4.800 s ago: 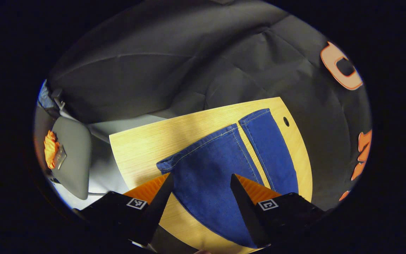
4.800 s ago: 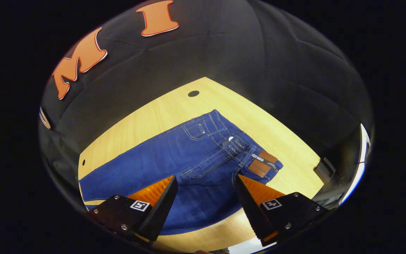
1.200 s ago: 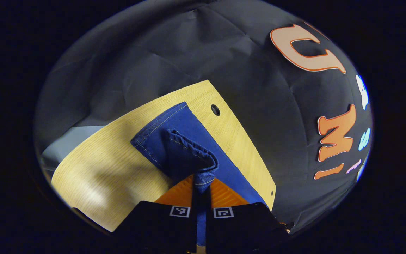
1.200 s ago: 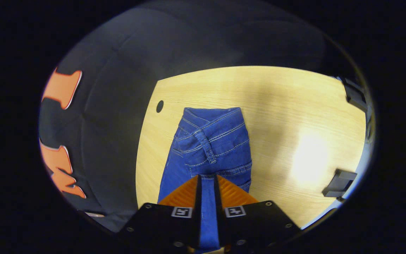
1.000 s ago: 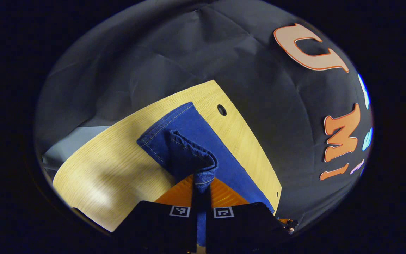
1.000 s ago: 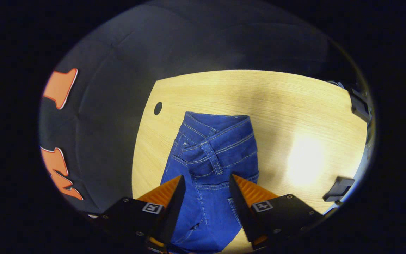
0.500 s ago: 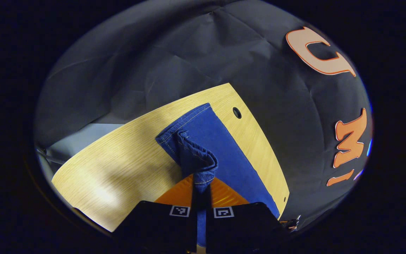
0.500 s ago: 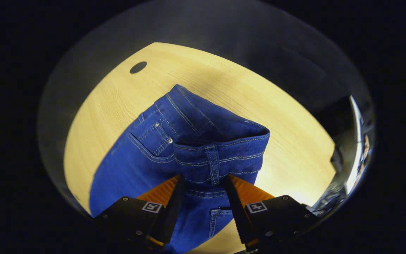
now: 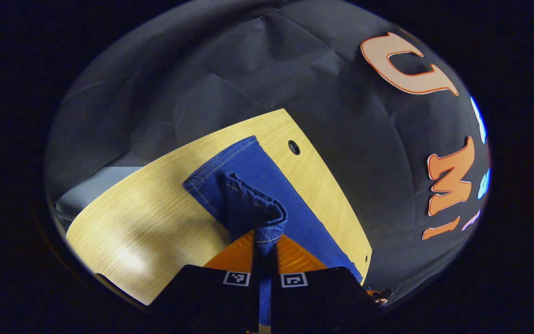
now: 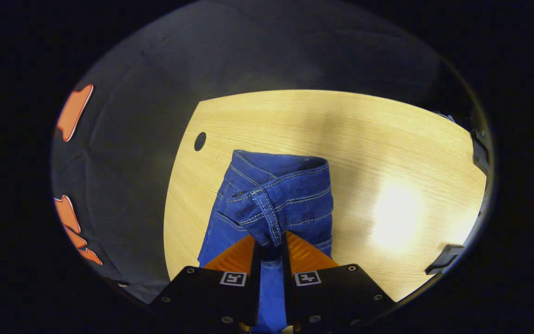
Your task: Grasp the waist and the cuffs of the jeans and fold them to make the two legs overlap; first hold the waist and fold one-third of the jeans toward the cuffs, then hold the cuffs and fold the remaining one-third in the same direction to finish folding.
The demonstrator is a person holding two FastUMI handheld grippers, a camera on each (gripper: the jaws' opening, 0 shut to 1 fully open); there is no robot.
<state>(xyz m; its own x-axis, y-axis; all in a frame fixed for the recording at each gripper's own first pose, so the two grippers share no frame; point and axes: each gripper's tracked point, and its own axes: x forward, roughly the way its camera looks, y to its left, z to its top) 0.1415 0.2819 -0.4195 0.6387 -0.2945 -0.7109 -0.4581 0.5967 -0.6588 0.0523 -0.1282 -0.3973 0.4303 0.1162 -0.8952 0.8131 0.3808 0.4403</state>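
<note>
The blue jeans (image 9: 267, 190) lie lengthwise on the wooden table (image 9: 146, 218), one leg over the other. In the left gripper view my left gripper (image 9: 263, 246) is shut on the cuff end, and a bunched fold of denim rises just ahead of the fingers. In the right gripper view the waist (image 10: 276, 195) with its belt loop and stitched band is pinched in my right gripper (image 10: 270, 248), which is shut on it. The waistband stands slightly lifted off the table (image 10: 387, 153).
A round cable hole (image 9: 294, 147) sits in the table near the cuffs, and another hole (image 10: 200, 141) lies near the waist. Black brackets (image 10: 443, 260) stick out at the table's right edge. The black cloth wall (image 9: 230, 69) stands close behind the table.
My right gripper opened about a second ago, shifted over the waistband, and has now shut on it again. The left gripper has kept its hold on the cuffs, swaying only slightly.
</note>
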